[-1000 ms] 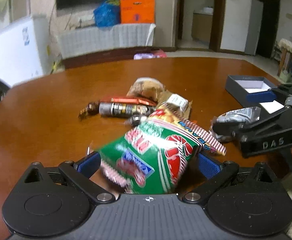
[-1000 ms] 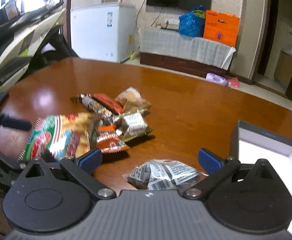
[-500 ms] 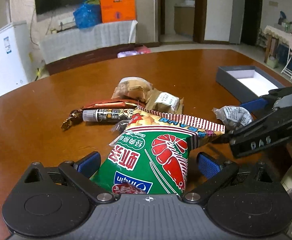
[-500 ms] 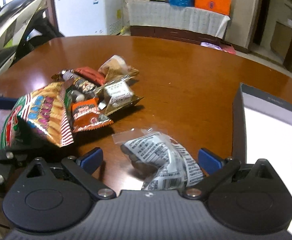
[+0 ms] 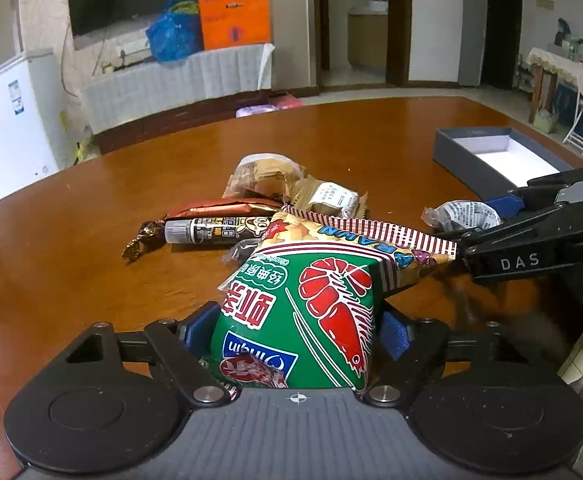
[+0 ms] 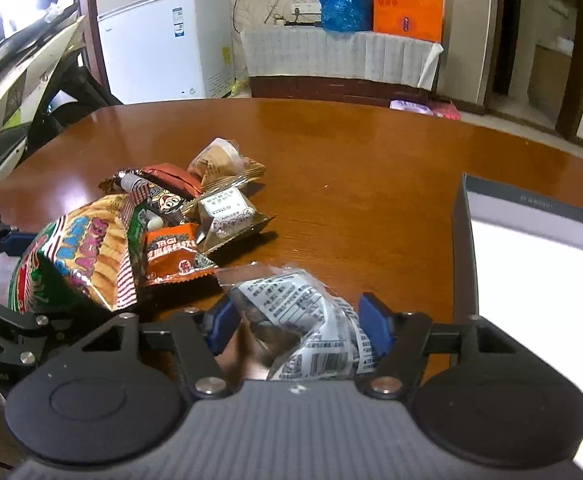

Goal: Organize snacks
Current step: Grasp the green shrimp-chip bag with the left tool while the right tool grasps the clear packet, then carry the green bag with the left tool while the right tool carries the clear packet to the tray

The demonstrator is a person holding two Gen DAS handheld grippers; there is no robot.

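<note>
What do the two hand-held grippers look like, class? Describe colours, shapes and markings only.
Each hand-held gripper, left and right, has a matte black body with a ribbed grey centre, two round black discs at the sides, silver rivets and angular black link arms ending in blue pads. Seen from the left wrist camera, the right one's side carries white "DAS" lettering. No cables or sleeves are visible.

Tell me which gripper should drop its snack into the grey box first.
Right, probably. The right gripper, jaws just closing on the clear printed packet, sits right beside the grey box. The left gripper, closing on the green shrimp-cracker bag, is farther away.
</note>
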